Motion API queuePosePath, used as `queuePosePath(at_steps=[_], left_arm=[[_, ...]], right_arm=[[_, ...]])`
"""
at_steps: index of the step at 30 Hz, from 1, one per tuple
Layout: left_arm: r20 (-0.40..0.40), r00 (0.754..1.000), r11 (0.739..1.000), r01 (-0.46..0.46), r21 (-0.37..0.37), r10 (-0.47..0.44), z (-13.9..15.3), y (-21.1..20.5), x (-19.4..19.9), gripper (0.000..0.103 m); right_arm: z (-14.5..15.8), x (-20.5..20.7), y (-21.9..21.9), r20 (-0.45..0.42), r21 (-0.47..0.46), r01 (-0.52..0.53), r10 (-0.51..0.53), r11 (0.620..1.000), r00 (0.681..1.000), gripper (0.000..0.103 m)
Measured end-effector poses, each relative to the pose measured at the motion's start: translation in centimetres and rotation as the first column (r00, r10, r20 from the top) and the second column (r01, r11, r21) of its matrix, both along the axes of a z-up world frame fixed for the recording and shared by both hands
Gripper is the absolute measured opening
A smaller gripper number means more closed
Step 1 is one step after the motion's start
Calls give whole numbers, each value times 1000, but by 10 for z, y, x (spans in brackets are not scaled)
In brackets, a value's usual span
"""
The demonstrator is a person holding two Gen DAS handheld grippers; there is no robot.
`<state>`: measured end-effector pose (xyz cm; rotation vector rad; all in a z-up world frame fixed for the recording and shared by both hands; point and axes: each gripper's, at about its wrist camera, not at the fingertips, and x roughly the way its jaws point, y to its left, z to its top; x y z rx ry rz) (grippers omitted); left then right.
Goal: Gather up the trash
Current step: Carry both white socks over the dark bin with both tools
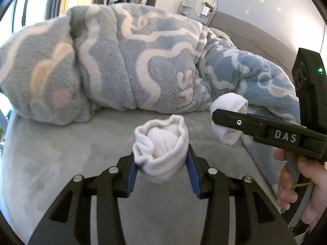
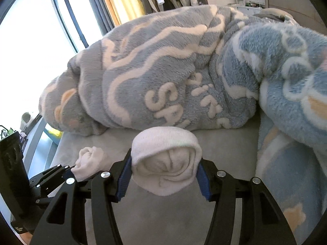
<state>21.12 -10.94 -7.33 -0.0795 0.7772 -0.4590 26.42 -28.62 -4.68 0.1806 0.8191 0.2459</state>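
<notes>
In the left wrist view, a bunched blue and white fleece blanket [image 1: 122, 61] fills the upper half of the frame from the left edge across to the right. Below it a grey bed sheet [image 1: 61, 153] spreads over the lower left and centre. At lower centre the left gripper [image 1: 161, 164] is clamped on a rolled white sock [image 1: 161, 149], its blue pads [image 1: 132, 175] pressing both sides of the bundle, which sits clear above the sheet. To the right, the right gripper [image 1: 226, 120] reaches in from the right edge and holds a second rolled white sock [image 1: 229, 118] just in front of the blanket's lower fold. A hand [image 1: 302, 183] grips its handle at the lower right.

In the right wrist view, a bright window [image 2: 30, 40] takes the upper left. At lower left the left gripper [image 2: 71, 170] shows small, with its rolled white sock [image 2: 90, 163] at its tip. At lower centre the right gripper [image 2: 163, 177] is closed on the second rolled white sock [image 2: 165, 167], blue pads [image 2: 123, 181] squeezing its sides, the sheet [image 2: 224, 153] beneath. The blanket [image 2: 163, 71] crosses the middle and piles up at the right edge.
</notes>
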Motion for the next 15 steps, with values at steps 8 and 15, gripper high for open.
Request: queuePosePath(at_steps=[8, 15], left_arm=[[54, 997, 999, -47, 9, 46, 18, 23, -39, 46], [110, 990, 995, -93, 24, 90, 39, 47, -79, 46]], right_arm=[[13, -26, 23, 54, -25, -15, 16, 1000, 998, 57], [26, -65, 38, 109, -31, -37, 40, 999, 993, 57]])
